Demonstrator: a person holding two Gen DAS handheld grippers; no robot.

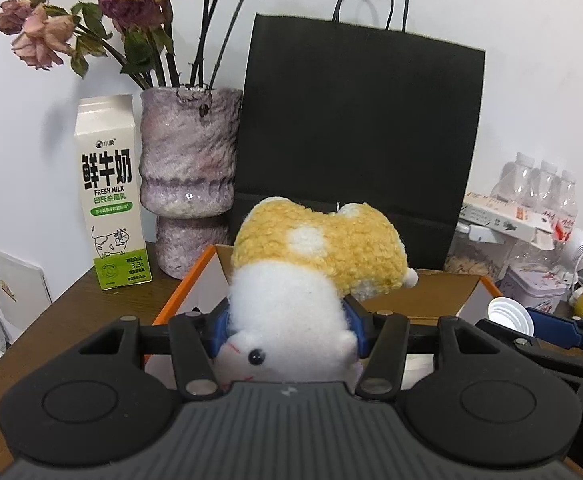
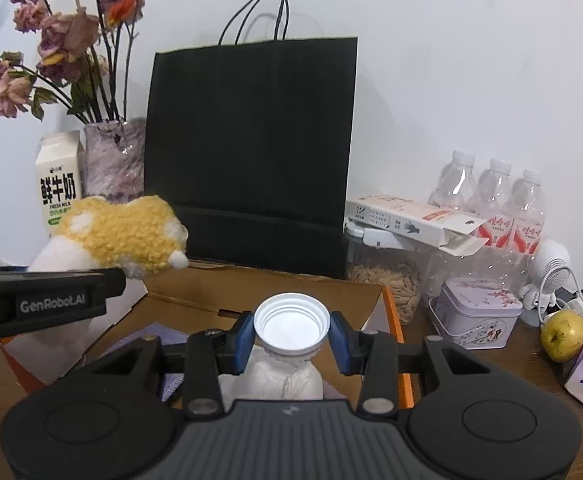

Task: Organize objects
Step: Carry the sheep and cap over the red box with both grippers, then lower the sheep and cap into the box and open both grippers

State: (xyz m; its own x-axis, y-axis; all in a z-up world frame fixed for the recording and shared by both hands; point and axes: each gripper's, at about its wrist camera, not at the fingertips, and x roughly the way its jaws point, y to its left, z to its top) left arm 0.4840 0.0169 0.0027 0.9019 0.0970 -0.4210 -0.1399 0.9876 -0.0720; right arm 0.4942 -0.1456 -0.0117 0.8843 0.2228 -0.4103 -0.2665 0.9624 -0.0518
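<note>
My left gripper [image 1: 287, 328] is shut on a yellow and white plush toy [image 1: 315, 256] and holds it above the open cardboard box [image 1: 189, 280] with orange edges. The plush also shows in the right wrist view [image 2: 127, 236], over the box's left side. My right gripper [image 2: 291, 338] is shut on a white plastic bottle [image 2: 290, 324] with an open wide mouth, held over the box [image 2: 363, 300]. The bottle's mouth also shows in the left wrist view [image 1: 509, 314].
A black paper bag [image 1: 355, 140] stands behind the box. A milk carton [image 1: 109, 196] and a vase of dried roses [image 1: 189, 184] stand at the back left. Water bottles [image 2: 491, 200], a tin [image 2: 477, 314], a jar of seeds [image 2: 387, 280] and an apple [image 2: 563, 336] crowd the right.
</note>
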